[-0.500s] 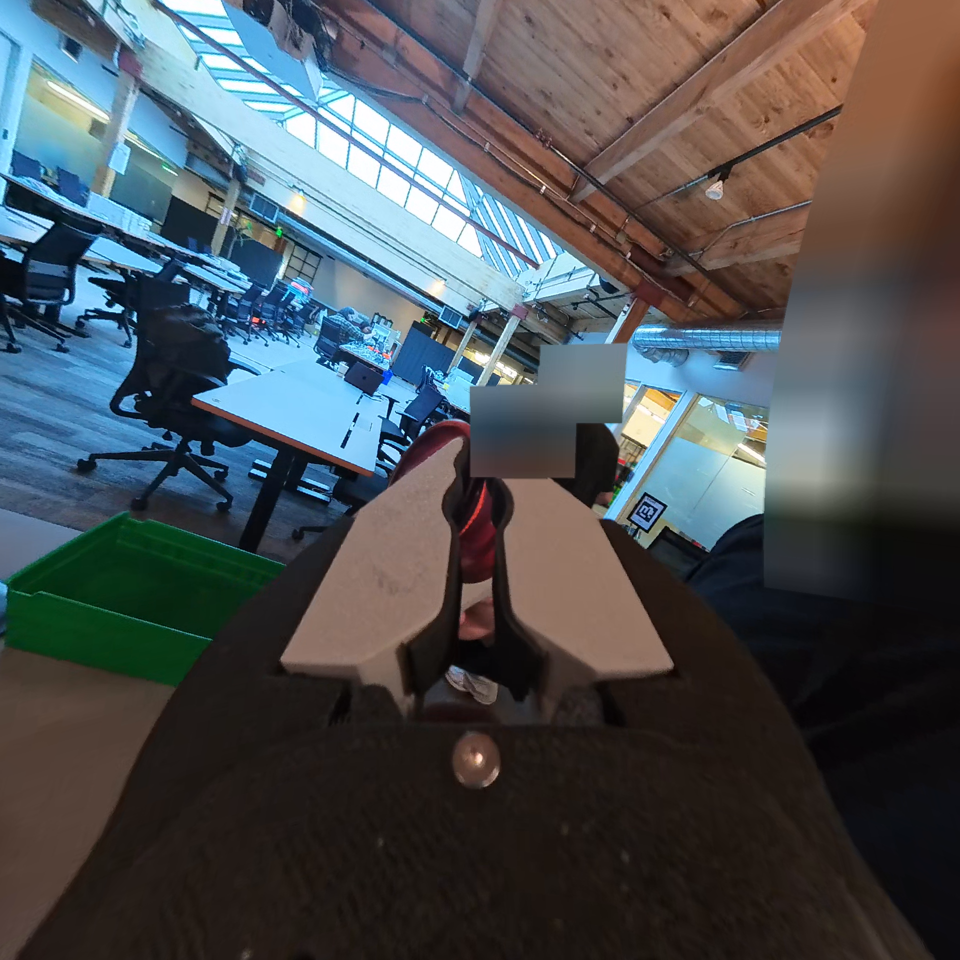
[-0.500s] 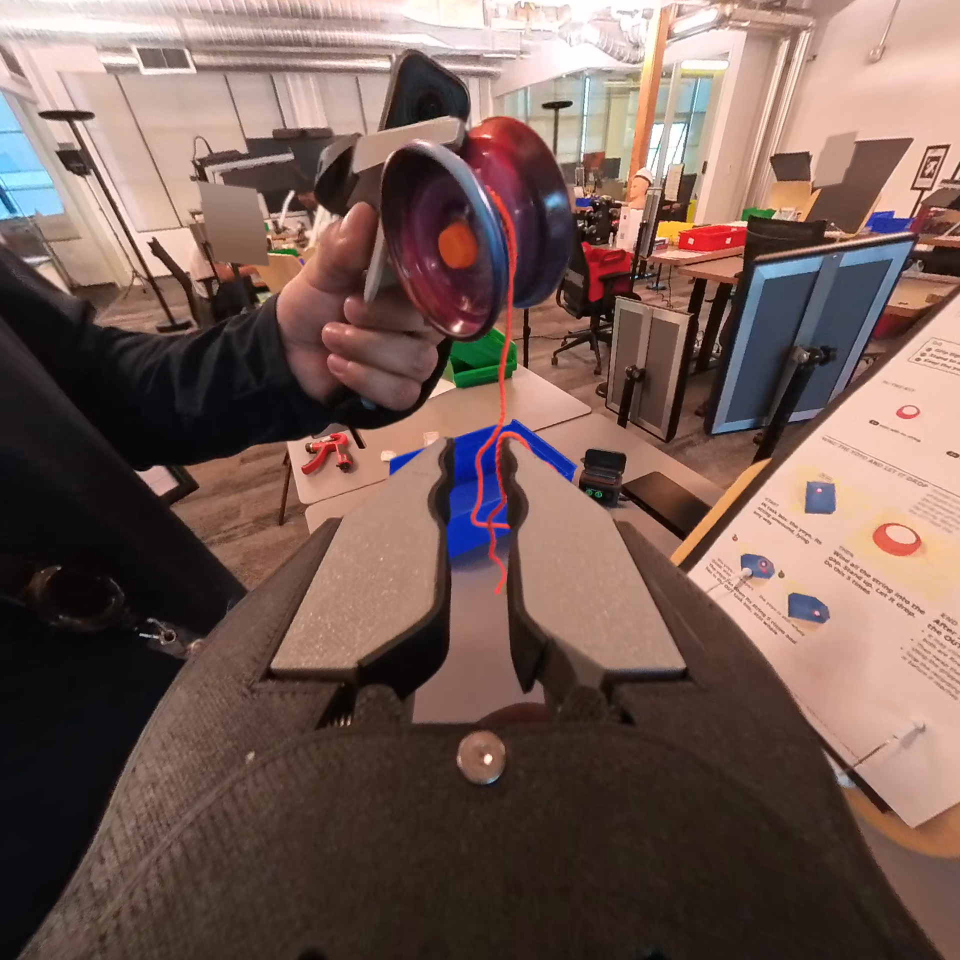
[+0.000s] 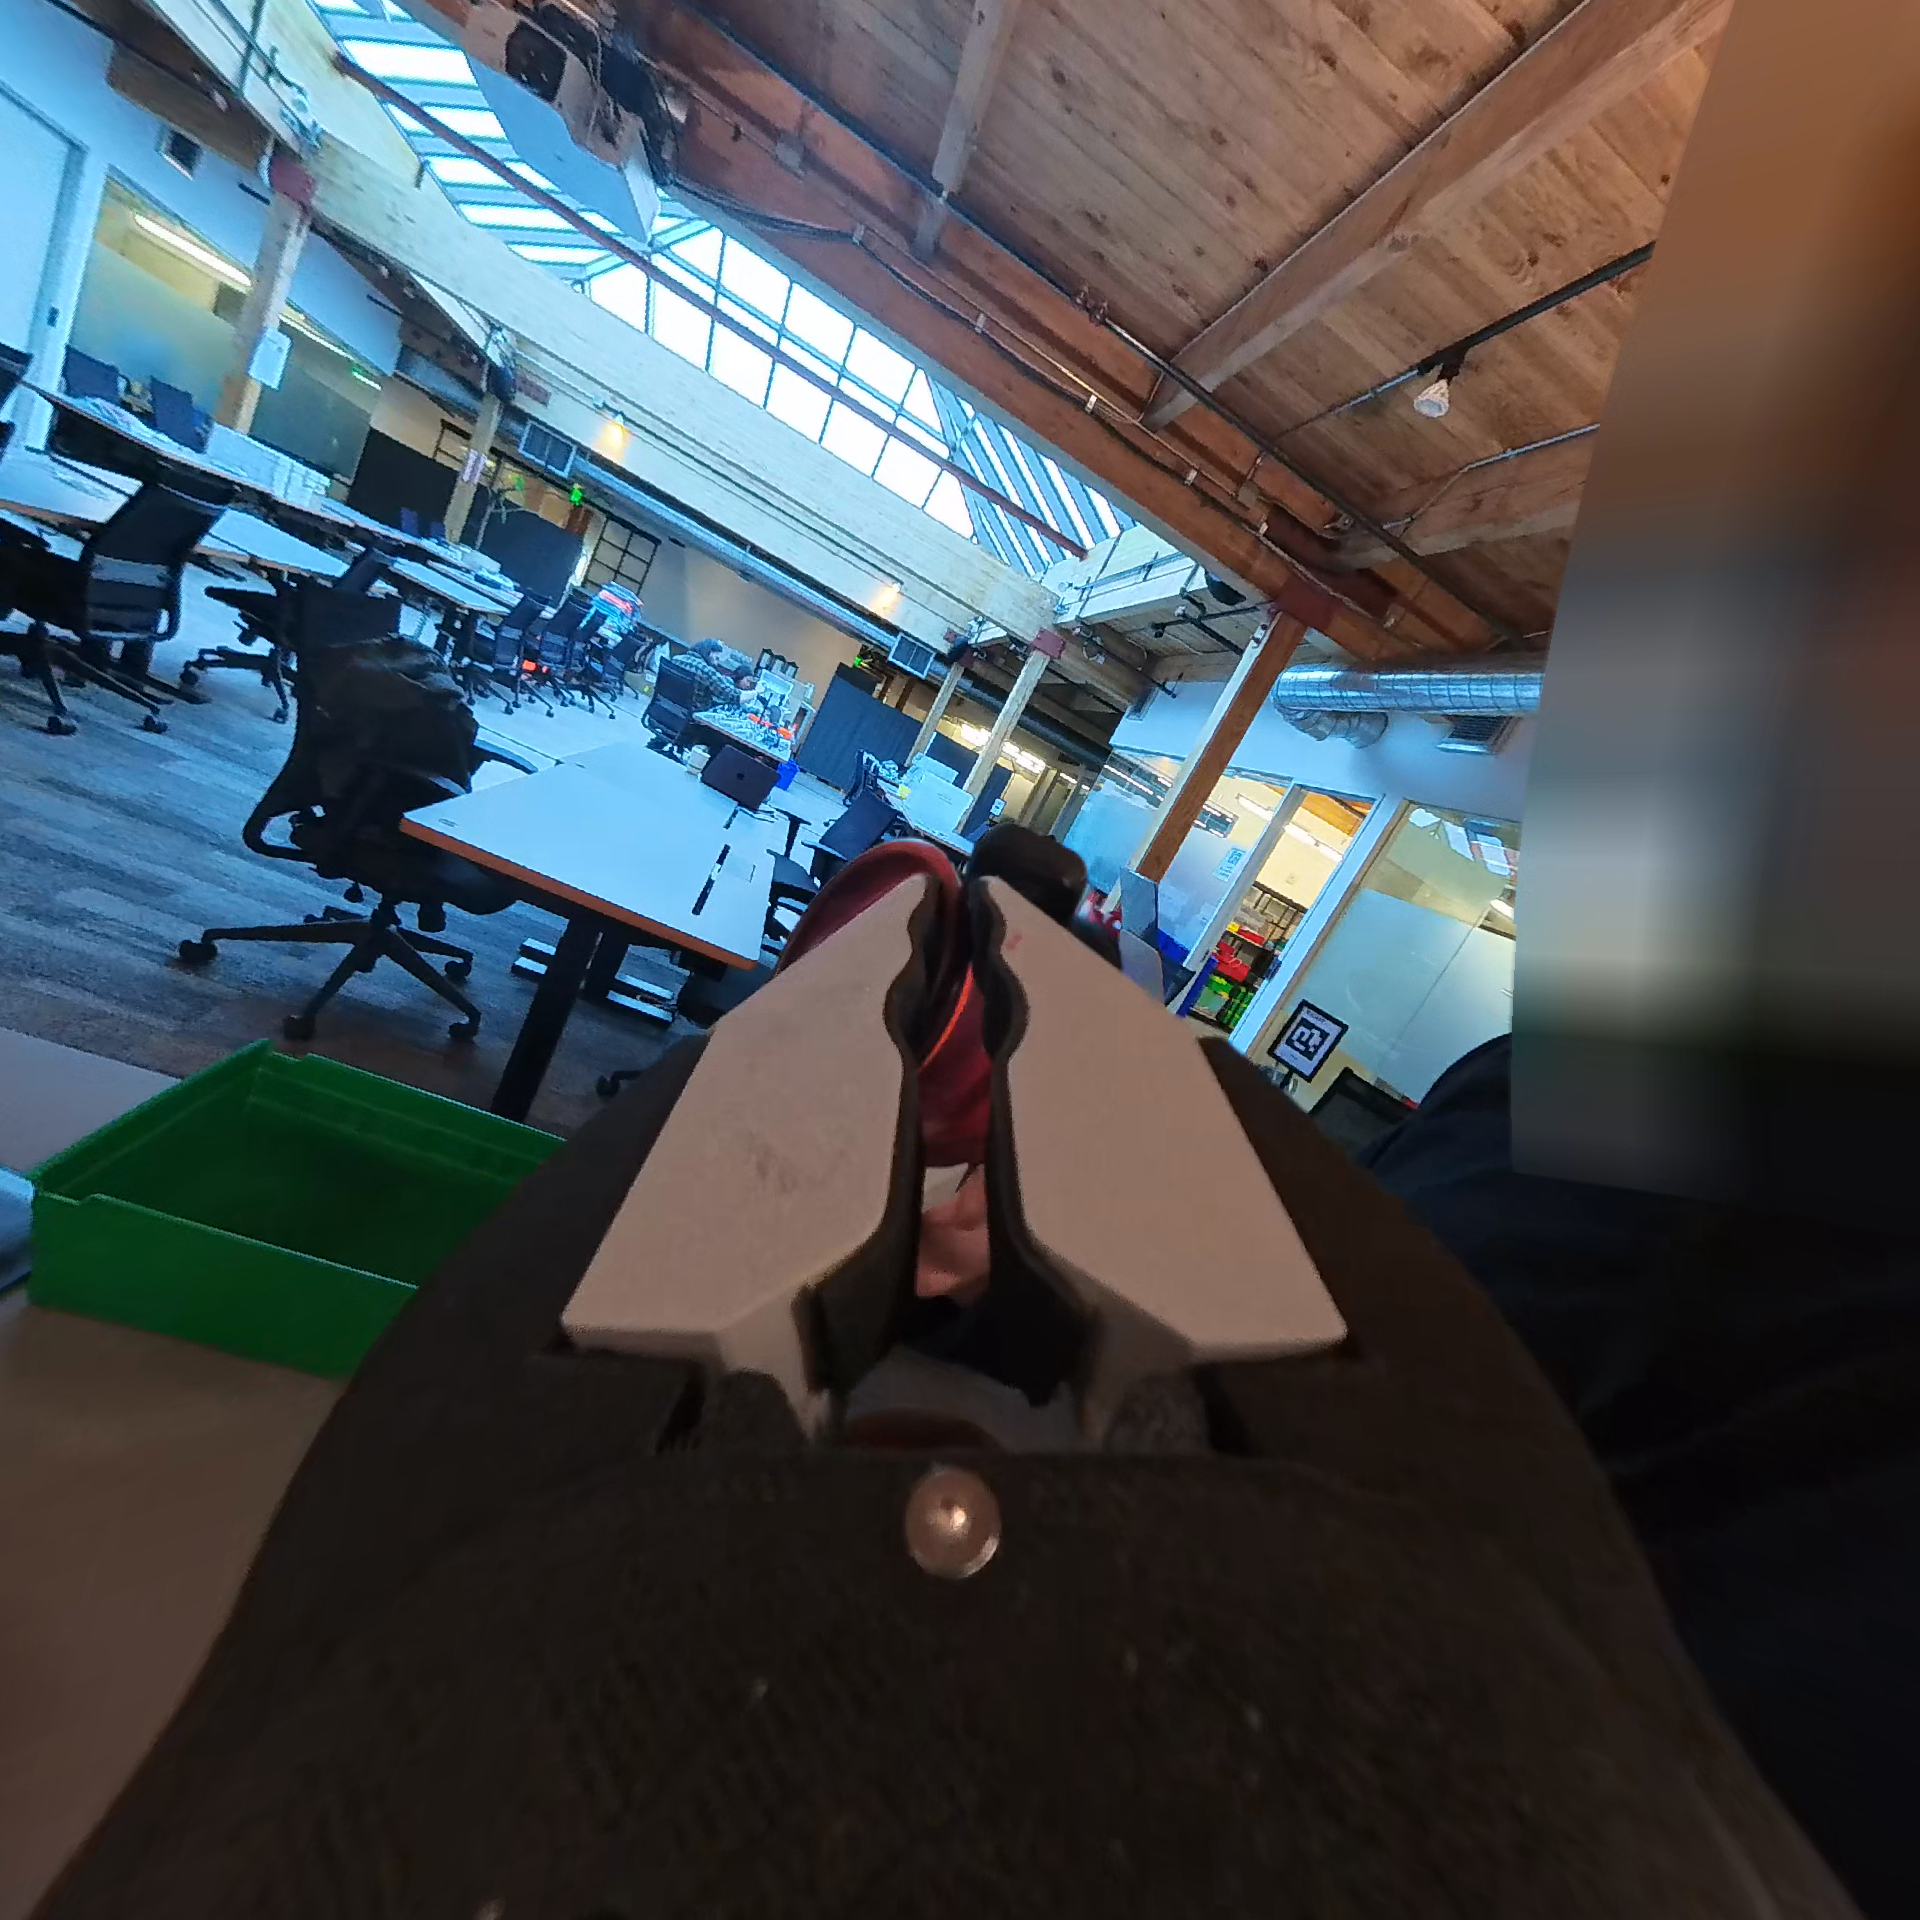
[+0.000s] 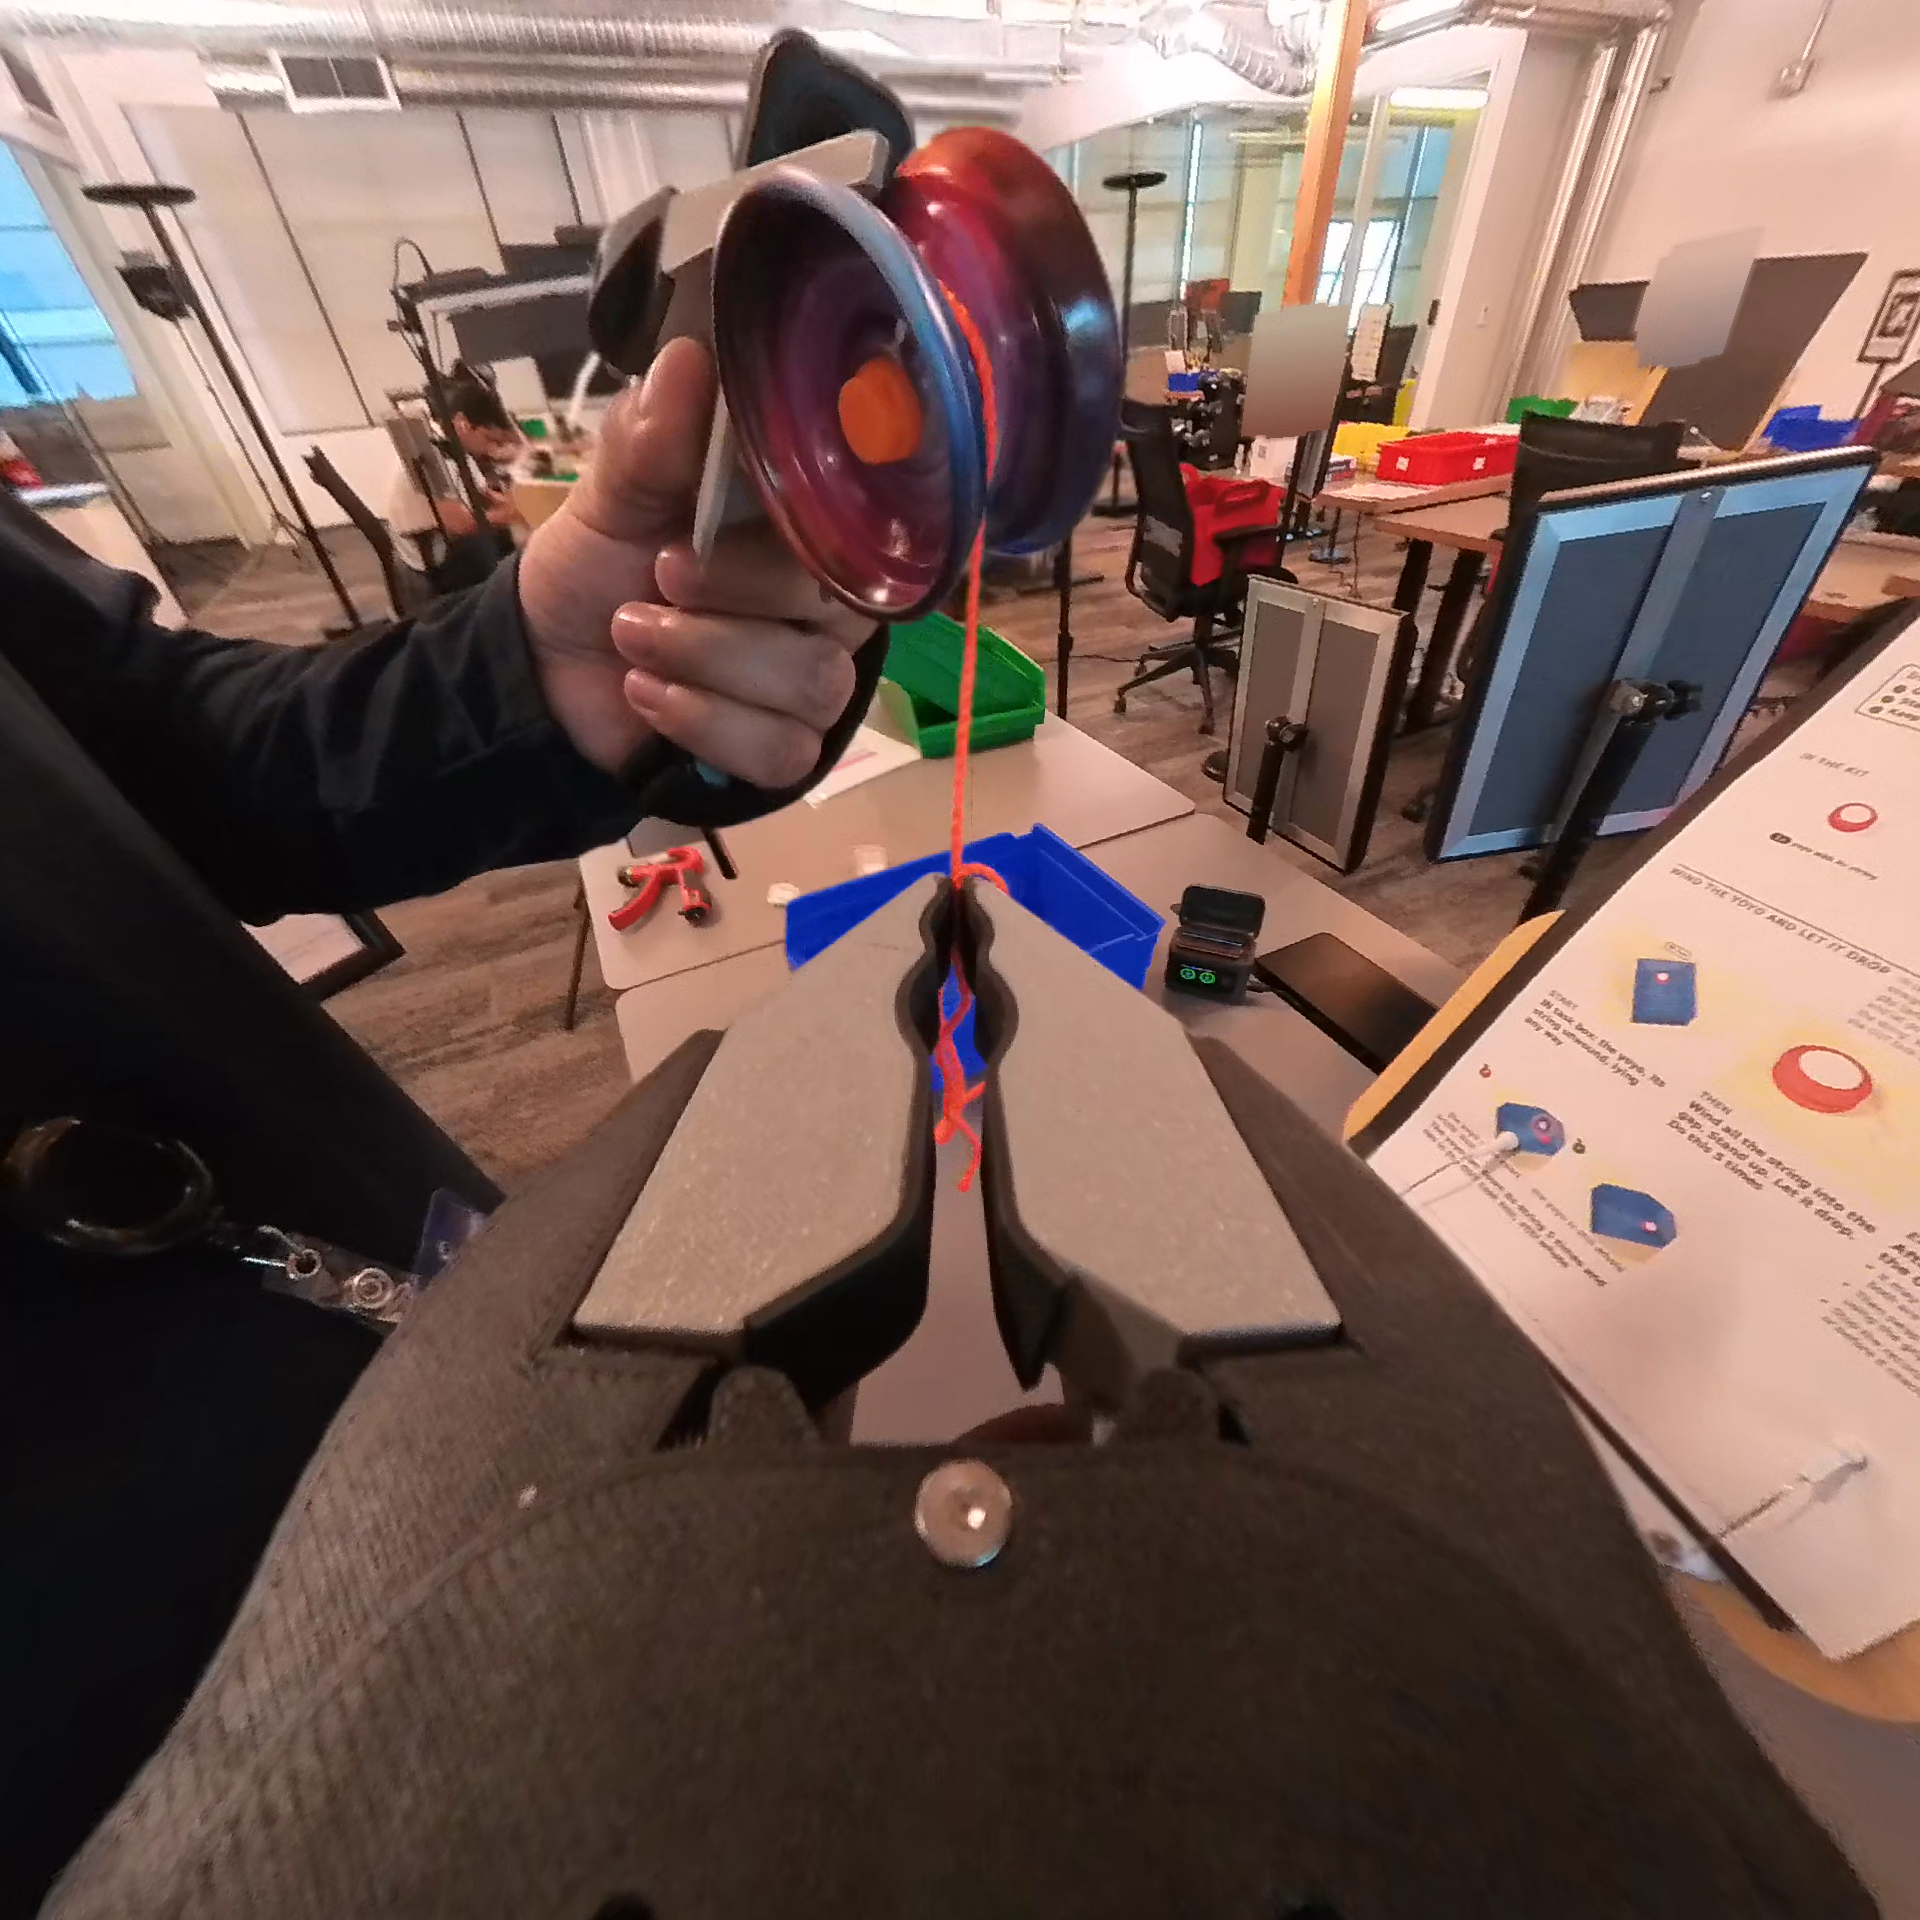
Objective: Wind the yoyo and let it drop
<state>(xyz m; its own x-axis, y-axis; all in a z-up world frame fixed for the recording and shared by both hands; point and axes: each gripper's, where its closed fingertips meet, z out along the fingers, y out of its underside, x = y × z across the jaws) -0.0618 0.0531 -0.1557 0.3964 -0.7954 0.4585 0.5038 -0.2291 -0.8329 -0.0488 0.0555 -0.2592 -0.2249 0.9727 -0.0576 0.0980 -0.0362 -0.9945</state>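
The yoyo (image 4: 935, 374) is dark red and purple with an orange hub. My left gripper (image 4: 810, 197) is shut on its rim and holds it up in the air, as the right wrist view shows. In the left wrist view the yoyo's red rim (image 3: 951, 1049) sits pinched between my left gripper's (image 3: 954, 888) fingertips. An orange string (image 4: 966, 707) runs straight down from the yoyo's groove to my right gripper (image 4: 961, 894), which is shut on it at the fingertips. The string's loose end (image 4: 956, 1101) dangles crumpled behind the tips.
Below stands a blue bin (image 4: 1081, 914) on a grey table (image 4: 1039, 800), with a green bin (image 4: 966, 686), a red hand tool (image 4: 665, 883) and a small black device (image 4: 1210, 945). An instruction sheet (image 4: 1704, 1143) leans at the right. The green bin also shows in the left wrist view (image 3: 260, 1205). Spacing between my two grippers at the tips: around 10 cm.
My right gripper has closed on the string, which hung slack between its open fingers before and now runs taut. The yoyo stays in my left gripper.
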